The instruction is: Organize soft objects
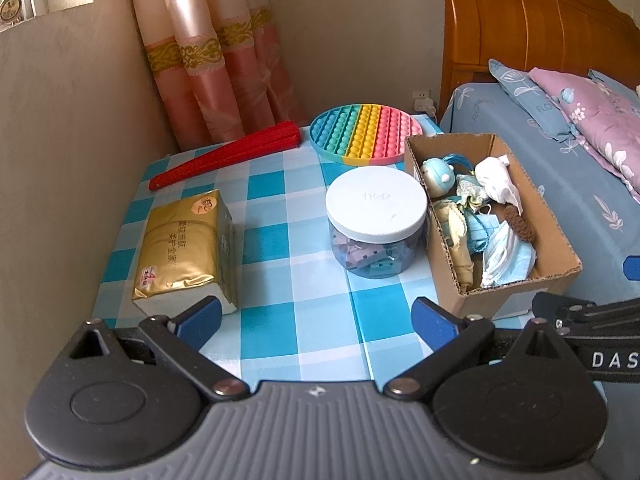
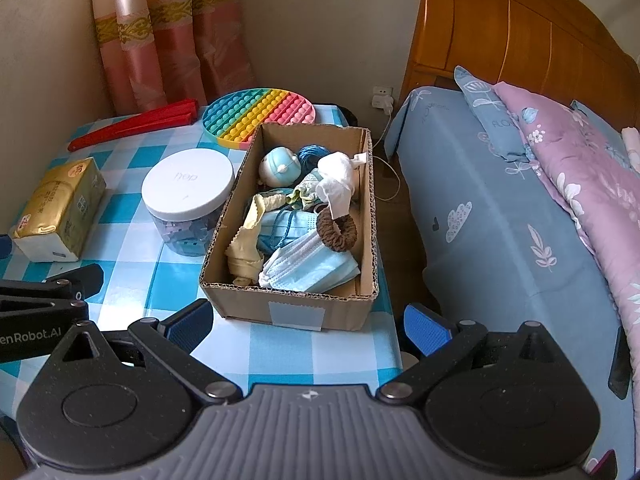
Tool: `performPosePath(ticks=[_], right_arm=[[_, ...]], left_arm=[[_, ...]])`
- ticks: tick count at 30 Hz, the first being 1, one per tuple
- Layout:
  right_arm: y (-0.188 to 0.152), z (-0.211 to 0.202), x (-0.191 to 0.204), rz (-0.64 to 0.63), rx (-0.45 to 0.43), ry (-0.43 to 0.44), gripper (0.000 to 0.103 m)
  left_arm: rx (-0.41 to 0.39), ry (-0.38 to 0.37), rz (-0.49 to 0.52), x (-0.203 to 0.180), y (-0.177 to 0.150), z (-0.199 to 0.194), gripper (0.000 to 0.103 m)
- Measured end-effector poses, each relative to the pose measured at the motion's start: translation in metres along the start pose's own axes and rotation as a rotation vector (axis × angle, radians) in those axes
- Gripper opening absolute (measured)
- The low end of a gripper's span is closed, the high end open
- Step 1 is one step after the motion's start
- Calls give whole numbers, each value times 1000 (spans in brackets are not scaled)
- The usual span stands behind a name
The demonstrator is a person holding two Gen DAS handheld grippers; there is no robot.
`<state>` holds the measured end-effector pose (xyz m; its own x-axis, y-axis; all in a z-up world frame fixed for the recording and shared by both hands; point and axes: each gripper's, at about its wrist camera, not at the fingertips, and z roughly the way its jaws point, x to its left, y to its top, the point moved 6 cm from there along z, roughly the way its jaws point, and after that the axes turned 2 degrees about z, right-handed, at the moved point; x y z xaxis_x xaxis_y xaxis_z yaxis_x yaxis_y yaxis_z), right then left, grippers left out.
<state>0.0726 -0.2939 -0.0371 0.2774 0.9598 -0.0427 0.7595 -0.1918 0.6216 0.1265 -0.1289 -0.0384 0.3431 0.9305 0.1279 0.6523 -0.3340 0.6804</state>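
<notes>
Both the left gripper (image 1: 316,316) and right gripper (image 2: 308,322) hang spread and empty, the cardboard box (image 2: 294,312) just ahead of the right one, its face masks (image 2: 310,266) limp, light, best pinched mid-fold.

blue checked tabletop (image 1: 280,184), tissue pack (image 1: 186,248), red fan (image 1: 224,154), rainbow pop-it (image 1: 366,132), lidded jar (image 1: 376,222), cardboard box (image 1: 556,240) of soft bits

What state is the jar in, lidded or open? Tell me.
Lidded. The white lid sits flat across the clear jar, covering its whole mouth.
</notes>
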Motion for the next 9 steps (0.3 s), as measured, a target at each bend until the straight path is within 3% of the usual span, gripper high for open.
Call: performPosePath(ticks=[9], right_arm=[[-1,1,0,-2,2,1,103]], left_arm=[[6,-6,-6,-1,-1,0,101]])
